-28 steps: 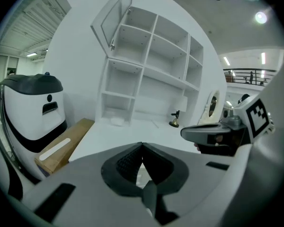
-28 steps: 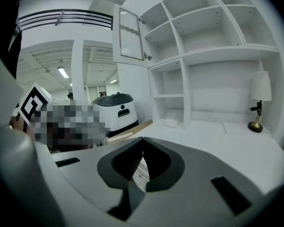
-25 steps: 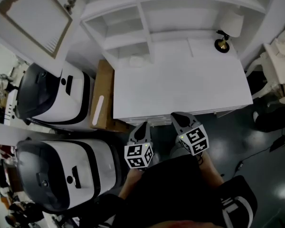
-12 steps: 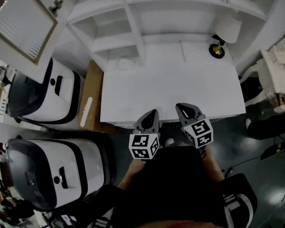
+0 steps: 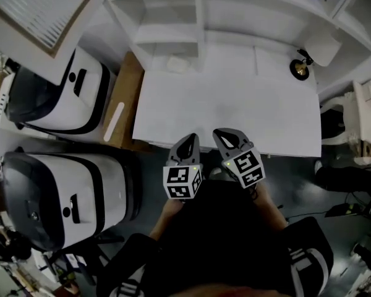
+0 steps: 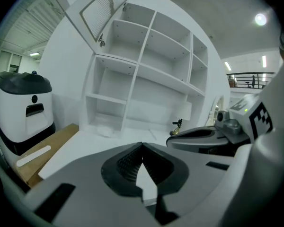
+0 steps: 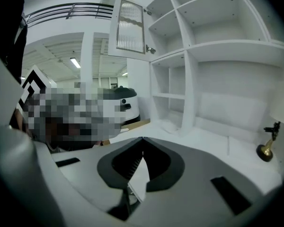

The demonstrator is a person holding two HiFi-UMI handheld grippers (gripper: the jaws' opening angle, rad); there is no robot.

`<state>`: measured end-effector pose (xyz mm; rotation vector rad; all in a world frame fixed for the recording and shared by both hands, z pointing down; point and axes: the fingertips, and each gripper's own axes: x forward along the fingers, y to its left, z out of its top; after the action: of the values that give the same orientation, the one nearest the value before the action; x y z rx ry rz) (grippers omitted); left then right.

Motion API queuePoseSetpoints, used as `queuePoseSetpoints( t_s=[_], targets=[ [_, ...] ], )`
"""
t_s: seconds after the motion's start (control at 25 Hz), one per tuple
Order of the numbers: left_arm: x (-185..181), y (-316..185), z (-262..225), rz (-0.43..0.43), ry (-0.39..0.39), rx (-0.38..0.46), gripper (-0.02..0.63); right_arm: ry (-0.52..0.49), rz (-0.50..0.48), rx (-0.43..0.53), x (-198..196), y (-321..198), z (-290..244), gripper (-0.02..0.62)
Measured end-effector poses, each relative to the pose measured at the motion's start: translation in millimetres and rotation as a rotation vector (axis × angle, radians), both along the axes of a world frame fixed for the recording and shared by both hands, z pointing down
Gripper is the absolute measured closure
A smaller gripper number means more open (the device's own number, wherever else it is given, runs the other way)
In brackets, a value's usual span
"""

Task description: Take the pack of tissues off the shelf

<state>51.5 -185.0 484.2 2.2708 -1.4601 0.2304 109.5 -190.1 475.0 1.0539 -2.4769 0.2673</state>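
Note:
The pack of tissues [image 5: 176, 62] is a small white bundle lying in the bottom left compartment of the white shelf unit [image 5: 168, 18], at the back of the white desk [image 5: 235, 104]. The same pack [image 6: 105, 130] shows in the left gripper view, and the pack [image 7: 168, 125] is also in the right gripper view. My left gripper [image 5: 188, 142] and right gripper [image 5: 221, 135] sit side by side at the desk's front edge, far from the pack. The left gripper's [image 6: 142, 144] jaw tips meet, empty. The right gripper's [image 7: 142, 138] tips meet too, empty.
A small brass lamp with a white shade [image 5: 303, 67] stands at the desk's back right. Two large white-and-black machines [image 5: 55, 94] [image 5: 62, 197] and a brown box [image 5: 120, 107] stand left of the desk. A cabinet door [image 5: 40, 11] hangs open at the upper left.
Both grippers have moved forward, so their tips now lie over the desk's front edge. The head view has shifted, and the shelf sits more to the middle.

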Motion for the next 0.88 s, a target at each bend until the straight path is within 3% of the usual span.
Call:
queuePoseSetpoints(
  t_s=[0.12, 0.24, 0.4, 0.56, 0.88],
  targets=[
    [-8.5, -18.5, 3.7, -0.028, 0.003, 0.0, 0.597, -0.013, -0.048, 0.036, -14.4, -8.7, -15.3, 0.575],
    [-13.3, -35.9, 4.6, 0.005, -0.053, -0.008, 0.597, -0.069, -0.072, 0.044, -28.7, -6.2, -20.6, 0.575],
    [-4.6, -57.1, -12.7, 0.108, -0.075, 0.024, 0.597, -0.103, 0.015, 0.004, -29.9, -26.2, -12.7, 0.575],
    [-3.6, -63.1, -2.0, 0.172, -0.091, -0.014, 0.597, -0.093, 0.091, -0.05, -18.3, -35.8, -0.3, 0.575],
    [-36.7, -119.3, -11.0, 0.162, -0.073, 0.006, 0.597, -0.079, 0.15, -0.021, -27.8, -87.6, -10.6, 0.575]
  ],
)
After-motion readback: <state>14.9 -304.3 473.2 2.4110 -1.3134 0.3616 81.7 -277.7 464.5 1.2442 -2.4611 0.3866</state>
